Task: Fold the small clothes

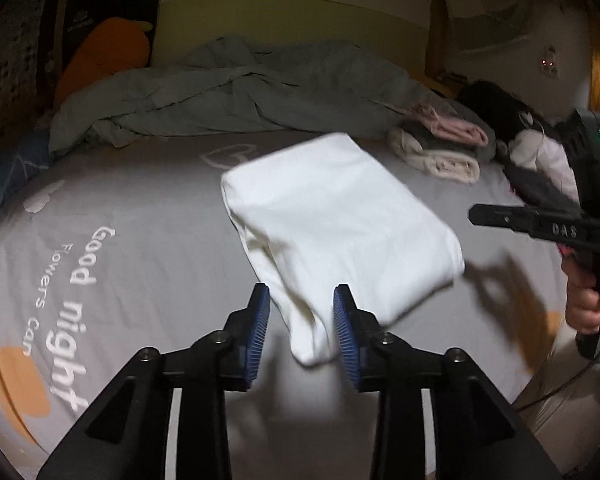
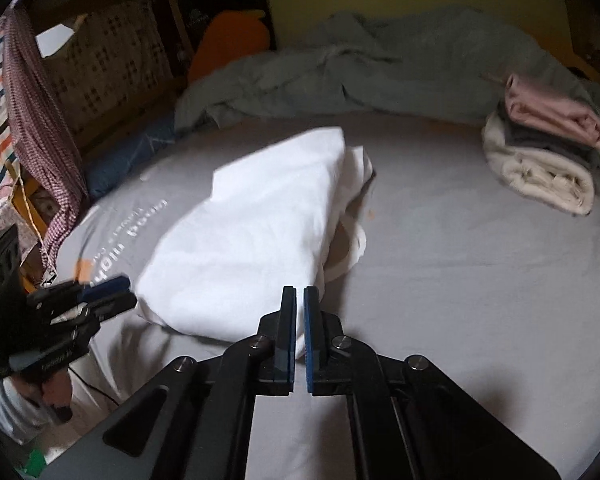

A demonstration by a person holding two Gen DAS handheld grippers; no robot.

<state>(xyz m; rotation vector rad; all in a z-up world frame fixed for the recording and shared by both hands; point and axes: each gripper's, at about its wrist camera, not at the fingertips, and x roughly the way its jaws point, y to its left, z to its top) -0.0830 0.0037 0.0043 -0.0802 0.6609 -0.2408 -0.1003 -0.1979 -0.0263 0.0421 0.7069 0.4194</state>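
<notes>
White cloth point(image 1: 340, 220), already folded into a thick packet, sits blurred in the middle of the grey bedsheet point(image 1: 140, 200), its loose lower corner drooping between the blue pads of the left gripper point(image 1: 302, 330). Those fingers stand spread, with the corner between them; whether either pad touches it I cannot tell. The right gripper point(image 2: 300, 338) has its fingers pressed almost together with only a sliver of a gap, and the garment's near edge lies right at their tips; whether they pinch any fabric I cannot tell. From where I stand the worry is the packet coming undone: with the left fingers open, nothing on that side secures the layers, and a quick drag or lift by one corner could let the folds slide apart or the inner flaps spill out. The stack of folded clothes point(image 2: 548, 160) rests well apart near the rumpled grey-green duvet point(image 1: 228, 88), so a careless carry that way could topple it or drop the white piece short
</notes>
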